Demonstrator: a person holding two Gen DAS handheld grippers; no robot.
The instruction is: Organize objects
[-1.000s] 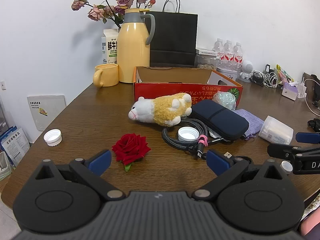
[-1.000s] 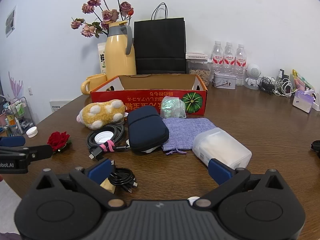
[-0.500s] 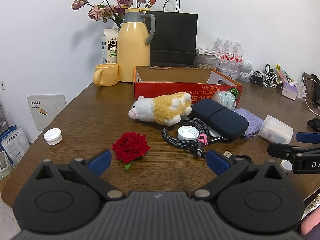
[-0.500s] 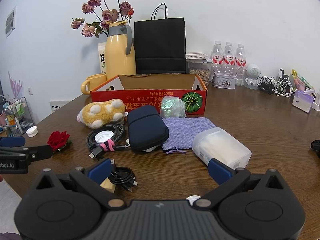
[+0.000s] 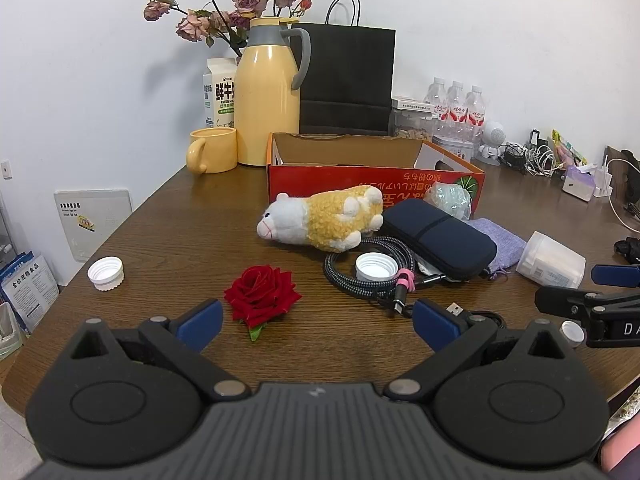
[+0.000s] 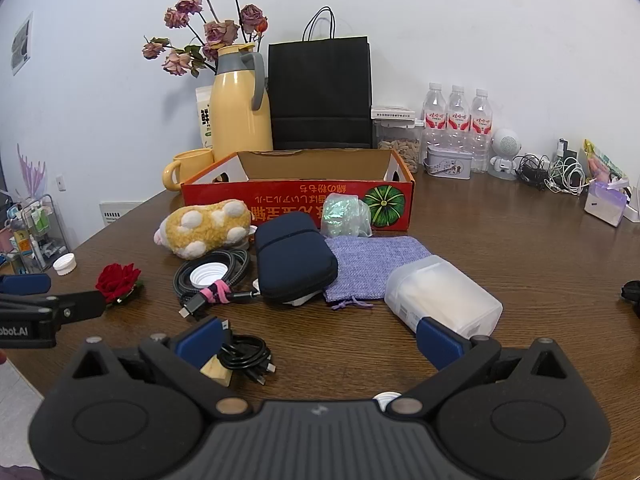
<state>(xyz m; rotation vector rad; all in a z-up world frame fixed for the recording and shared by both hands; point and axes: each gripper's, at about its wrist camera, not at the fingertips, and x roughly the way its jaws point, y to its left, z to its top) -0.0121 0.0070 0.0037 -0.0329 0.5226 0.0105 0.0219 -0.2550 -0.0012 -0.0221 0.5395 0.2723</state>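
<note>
Objects for sorting lie spread on the brown tabletop point(image 5: 168, 240) ahead of both our tongs, and the red cardboard box point(image 6: 298, 196) stands open beyond them.

Our left tongs point(image 5: 318, 320) hover with their jaws spread wide and hold nothing. A bare strip of wood lies directly between their tips. Just ahead of their left tip lies the red rose point(image 5: 262, 294); a white cap point(image 5: 105, 273) sits well off to their left, close to the tabletop's rounded edge. Farther ahead, the plush sheep point(image 5: 322, 224) lies on its side in front of the box.

Our right tongs point(image 6: 320, 340) also gape wide, empty. Just beside their left tip sits a black coiled cable point(image 6: 246, 358) with a small wooden block point(image 6: 216, 372), and the frosted plastic case point(image 6: 442, 298) lies just beyond their right tip, possibly touching it. Ahead lie the navy zip pouch point(image 6: 294, 262), the purple cloth bag point(image 6: 376, 264) and the braided cable point(image 6: 212, 274) coiled around another white cap point(image 6: 206, 275).

The box front carries upside-down writing and a green pumpkin picture. The milk carton point(image 5: 220, 94) reads "FRESH MILK".
</note>
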